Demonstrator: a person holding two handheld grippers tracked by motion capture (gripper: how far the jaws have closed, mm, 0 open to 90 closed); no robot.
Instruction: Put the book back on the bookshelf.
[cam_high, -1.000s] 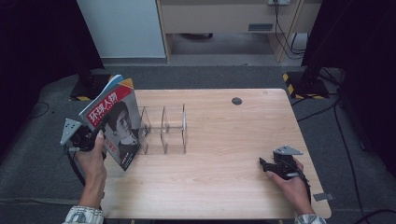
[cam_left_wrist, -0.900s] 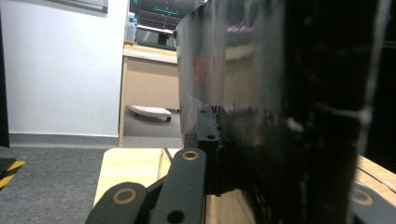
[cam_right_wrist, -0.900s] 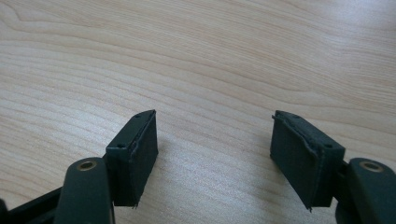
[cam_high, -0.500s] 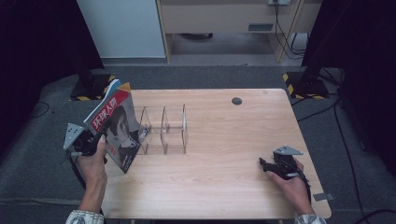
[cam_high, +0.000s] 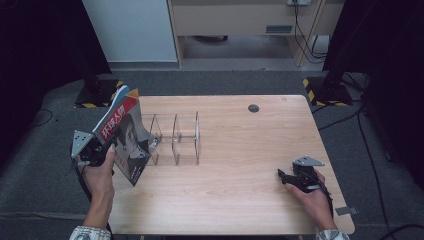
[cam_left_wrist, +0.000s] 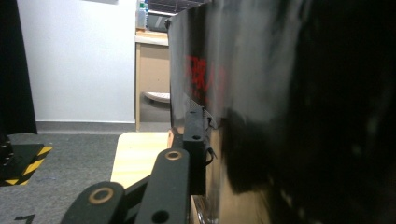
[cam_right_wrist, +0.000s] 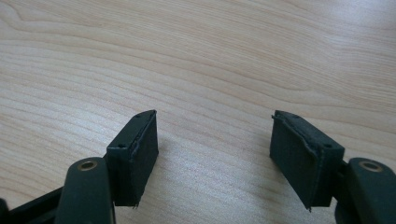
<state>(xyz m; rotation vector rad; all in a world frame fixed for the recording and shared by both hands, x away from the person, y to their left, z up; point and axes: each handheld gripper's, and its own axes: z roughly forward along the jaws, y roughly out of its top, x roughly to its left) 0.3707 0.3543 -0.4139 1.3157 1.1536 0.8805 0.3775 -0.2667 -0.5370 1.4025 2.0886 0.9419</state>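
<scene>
A magazine (cam_high: 122, 135) with a red and dark cover stands tilted at the table's left edge, its lower corner by the clear acrylic rack (cam_high: 175, 137). My left gripper (cam_high: 102, 152) holds it from the left. In the left gripper view the dark cover (cam_left_wrist: 280, 116) rises on the right, and the one pad (cam_left_wrist: 194, 135) in sight lies against it; the other jaw is hidden behind it. These jaws have just been opening, with the magazine still between them. My right gripper (cam_high: 282, 176) rests low at the front right, open (cam_right_wrist: 215, 144) over bare wood.
The rack has several upright clear dividers on the wooden table (cam_high: 240, 150). A dark round grommet (cam_high: 253, 108) sits near the far edge. Beyond the table are grey floor, a white cabinet and black stands with striped bases.
The magazine's top edge has dipped slightly in the left gripper. Both hands keep their places, and the right gripper looks the same.
</scene>
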